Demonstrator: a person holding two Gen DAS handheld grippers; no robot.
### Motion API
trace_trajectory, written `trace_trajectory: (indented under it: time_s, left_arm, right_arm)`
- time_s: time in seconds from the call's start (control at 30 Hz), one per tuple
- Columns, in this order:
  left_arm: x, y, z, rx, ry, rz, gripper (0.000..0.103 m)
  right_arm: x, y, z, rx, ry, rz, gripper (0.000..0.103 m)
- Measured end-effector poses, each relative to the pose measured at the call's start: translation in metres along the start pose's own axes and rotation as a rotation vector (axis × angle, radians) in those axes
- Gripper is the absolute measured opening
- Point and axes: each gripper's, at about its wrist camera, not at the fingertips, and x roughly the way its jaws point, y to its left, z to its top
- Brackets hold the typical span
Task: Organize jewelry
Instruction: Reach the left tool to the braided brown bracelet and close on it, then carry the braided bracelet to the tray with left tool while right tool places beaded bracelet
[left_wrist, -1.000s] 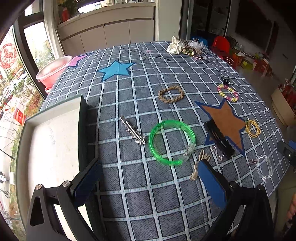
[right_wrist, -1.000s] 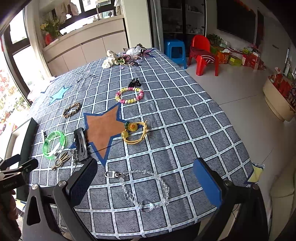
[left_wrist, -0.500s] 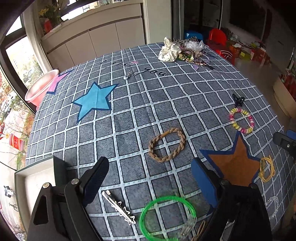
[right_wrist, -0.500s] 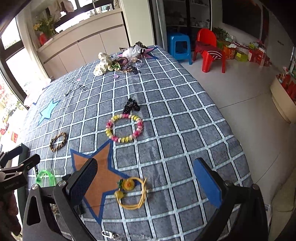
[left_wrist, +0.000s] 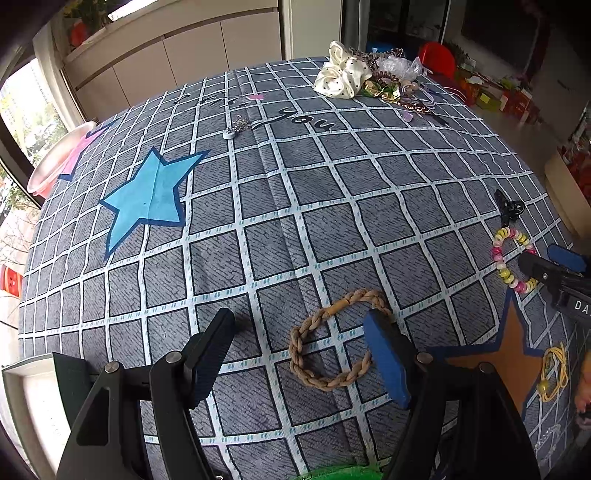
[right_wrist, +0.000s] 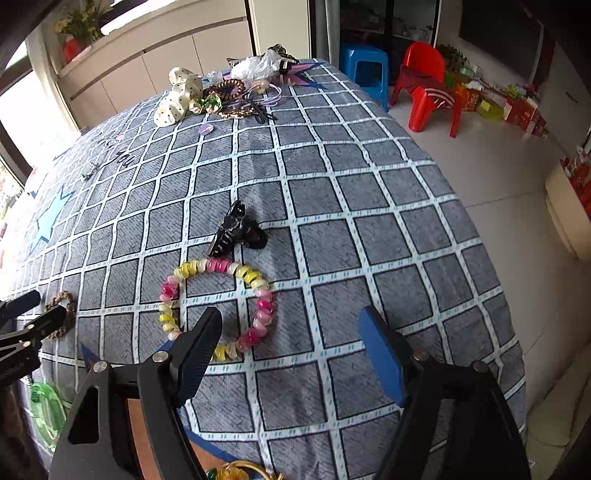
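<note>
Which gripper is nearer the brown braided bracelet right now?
Left. The left gripper hangs over the brown braided bracelet; the right gripper is off beside it, over the pink-and-yellow bracelet.

A wide stretch of bare checked tablecloth (left_wrist: 332, 184) lay open across the table's middle. Nearer, a braided rope bracelet (left_wrist: 328, 339) sat in the left gripper's (left_wrist: 299, 354) path. A pink-and-yellow coil bracelet (right_wrist: 218, 302) and a black hair claw (right_wrist: 236, 229) lay ahead of the right gripper (right_wrist: 291, 350). A heap of accessories (right_wrist: 221, 92) crowded the far edge.

Matt woven tablecloth (left_wrist: 280, 236); rough braided rope bracelet (left_wrist: 332, 339); glossy plastic coil bracelet (right_wrist: 221, 306).
</note>
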Motion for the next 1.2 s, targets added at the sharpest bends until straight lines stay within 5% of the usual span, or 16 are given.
trace_trajectory:
  time_s: [0.13,0.2,0.3,0.33,0.37,0.4,0.73,1.2]
  left_arm:
    - [0.0,-0.002,0.0,-0.001,-0.018,-0.014,0.073]
    - [-0.003,-0.008,-0.002,0.027,-0.032,-0.025,0.051]
    - [-0.008,-0.018,-0.005,0.069,-0.035,-0.042,0.018]
    - [-0.008,-0.021,-0.006,0.079,-0.033,-0.046,0.015]
    - [-0.009,-0.022,-0.007,0.084,-0.033,-0.049,0.015]
    - [-0.01,-0.022,-0.007,0.083,-0.031,-0.055,0.015]
    - [-0.042,-0.017,-0.018,0.055,-0.062,-0.134,0.015]
    - [-0.111,0.013,-0.047,0.016,-0.153,-0.149,0.015]
  right_arm:
    - [0.002,0.009,0.003,-0.042,-0.013,-0.008,0.078]
    - [0.0,0.013,0.002,-0.053,-0.016,-0.003,0.072]
    - [-0.004,0.021,0.001,-0.079,-0.021,0.008,0.05]
    - [-0.005,0.024,0.001,-0.09,-0.023,0.01,0.032]
    - [-0.006,0.026,0.0,-0.095,-0.022,0.007,0.013]
    - [-0.007,0.028,0.0,-0.097,-0.02,0.011,0.009]
    - [-0.035,0.018,-0.01,-0.039,-0.066,0.081,0.009]
    - [-0.093,0.039,-0.021,-0.062,-0.119,0.151,0.009]
